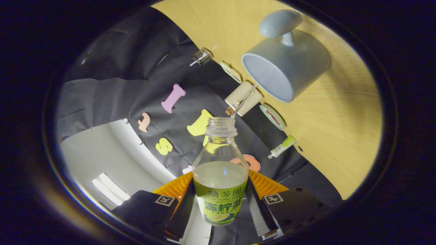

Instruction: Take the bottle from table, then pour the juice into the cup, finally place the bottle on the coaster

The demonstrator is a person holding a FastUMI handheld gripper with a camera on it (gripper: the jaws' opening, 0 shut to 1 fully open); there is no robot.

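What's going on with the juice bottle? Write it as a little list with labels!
holding: gripper shut on the juice bottle, a finger pressing each side
bottle: cap off, partly full of pale juice
view: tipped sideways, so the bottle is being tilted
cup: blue-grey mug on the wooden table, beyond the bottle's mouth
pouring: no juice stream visible

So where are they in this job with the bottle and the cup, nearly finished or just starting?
About midway. Done: the bottle is off the table, clamped between the gripper fingers, cap off. In hand: the view is rolled over with the bottle's mouth nearing the cup, though no juice is visibly leaving and the bottle remains about half full. Left: finish pouring, then set the bottle on the coaster.
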